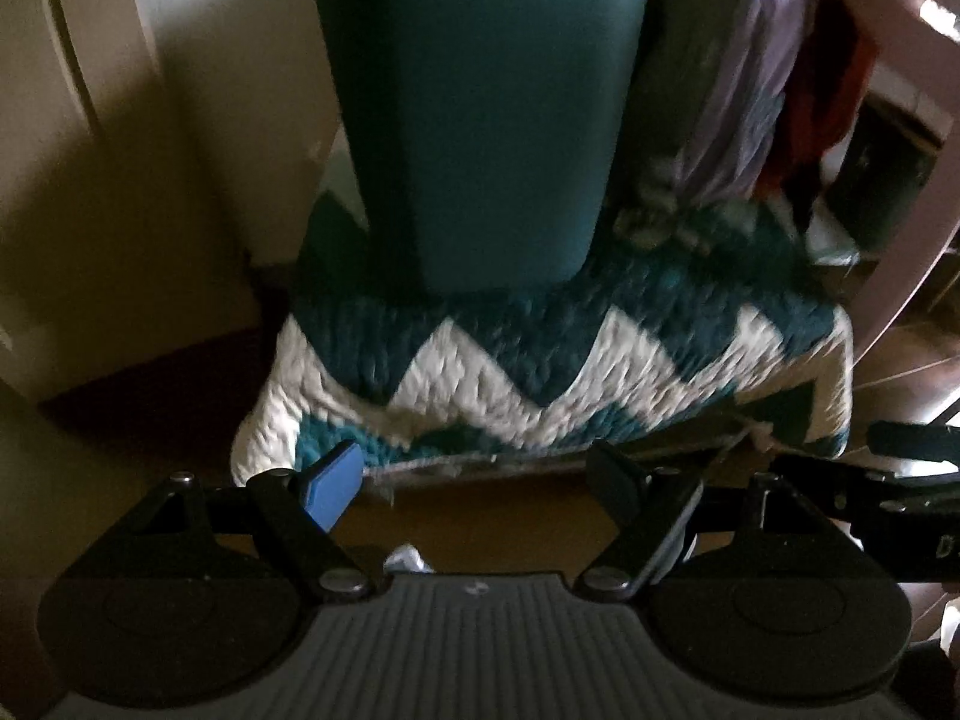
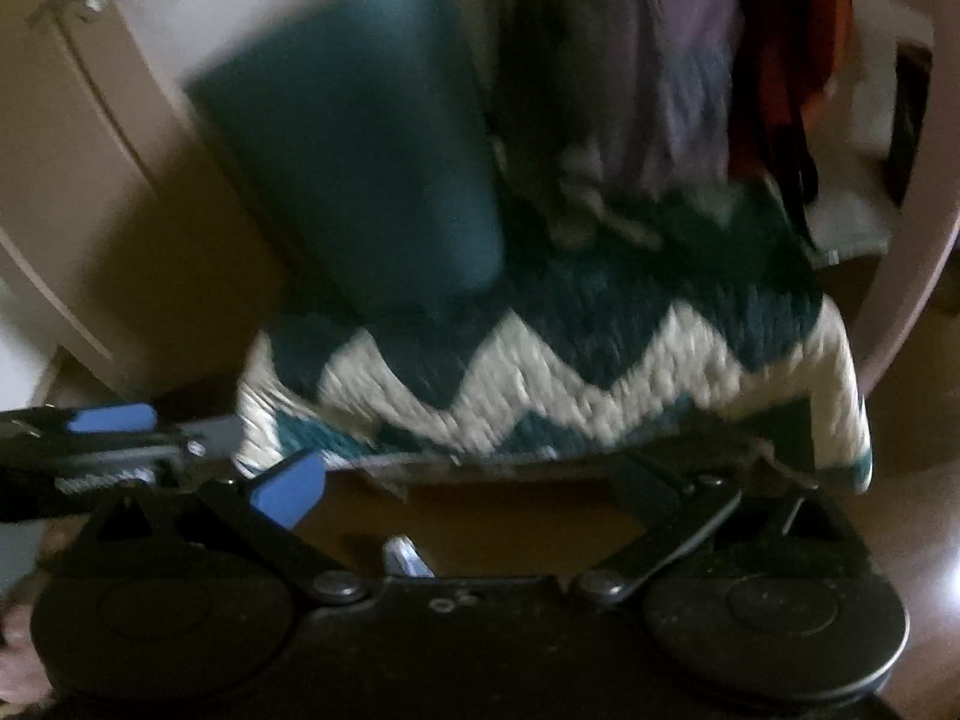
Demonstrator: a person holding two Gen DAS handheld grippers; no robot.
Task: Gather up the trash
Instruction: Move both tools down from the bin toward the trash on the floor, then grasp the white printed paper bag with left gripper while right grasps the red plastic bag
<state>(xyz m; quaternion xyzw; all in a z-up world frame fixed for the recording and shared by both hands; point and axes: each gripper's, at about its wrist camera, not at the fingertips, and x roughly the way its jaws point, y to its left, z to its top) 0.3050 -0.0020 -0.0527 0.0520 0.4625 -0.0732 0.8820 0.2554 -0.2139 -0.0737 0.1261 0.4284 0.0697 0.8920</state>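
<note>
A small white crumpled scrap lies on the brown floor, half hidden by the body of my left gripper. That gripper is open, and only bare floor shows between its blue pad and the dark finger opposite. In the right wrist view the same white scrap sits low between the arms of my right gripper. The right gripper stands wide open over the floor and holds nothing. Both views are dim and blurred.
Just beyond both grippers, a teal-and-white zigzag quilt covers a seat or bed, with an upright teal cushion on it. Clothes hang at the right. A cream door is at the left. My left gripper's pad shows beside the right one.
</note>
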